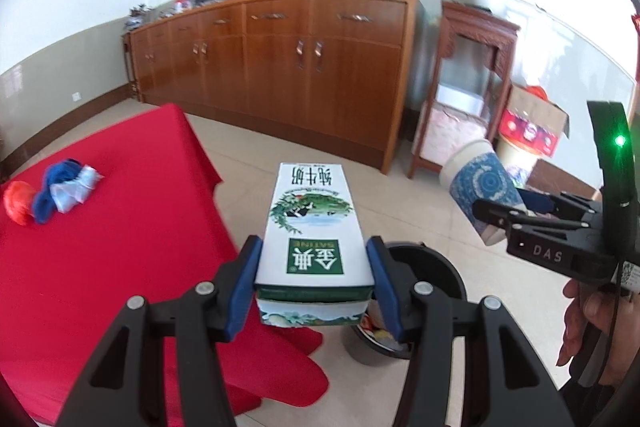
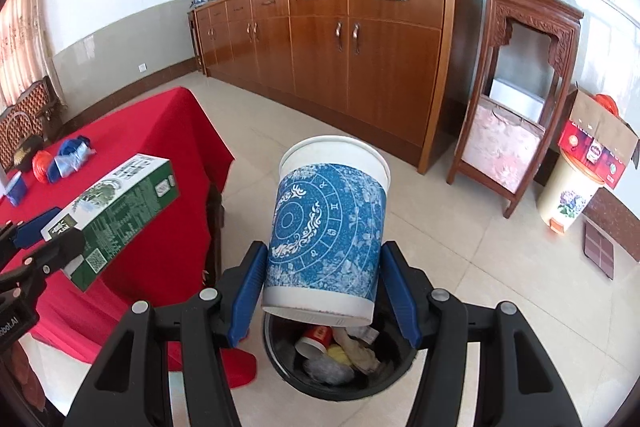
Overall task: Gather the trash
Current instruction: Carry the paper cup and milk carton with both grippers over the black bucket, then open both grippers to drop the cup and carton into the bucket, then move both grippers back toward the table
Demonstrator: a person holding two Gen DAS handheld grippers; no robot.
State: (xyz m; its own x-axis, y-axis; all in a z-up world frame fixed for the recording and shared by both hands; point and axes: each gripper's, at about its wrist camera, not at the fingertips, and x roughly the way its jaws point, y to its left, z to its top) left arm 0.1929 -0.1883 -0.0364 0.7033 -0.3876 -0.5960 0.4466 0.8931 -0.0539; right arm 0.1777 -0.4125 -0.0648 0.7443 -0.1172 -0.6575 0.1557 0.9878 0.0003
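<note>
In the right wrist view, the round black plastic trash bin (image 2: 340, 367) sits at lower centre, directly beneath the right tongs (image 2: 322, 267), which are clamped on the sides of a blue-and-white patterned paper cup (image 2: 326, 223), rim pointing away. The left tongs (image 1: 314, 271) grip a green-and-white rectangular milk carton (image 1: 312, 227), long axis pointing away, the bin's rim peeking out just right of it. The right-hand tongs look nearer a drop.

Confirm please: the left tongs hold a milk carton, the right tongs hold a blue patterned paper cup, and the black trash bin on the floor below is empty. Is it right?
Not quite. The black trash bin is not empty: the right wrist view shows a red cup, crumpled paper and plastic inside. The rest holds: the left tongs hold the milk carton, the right tongs hold the blue patterned paper cup.
</note>
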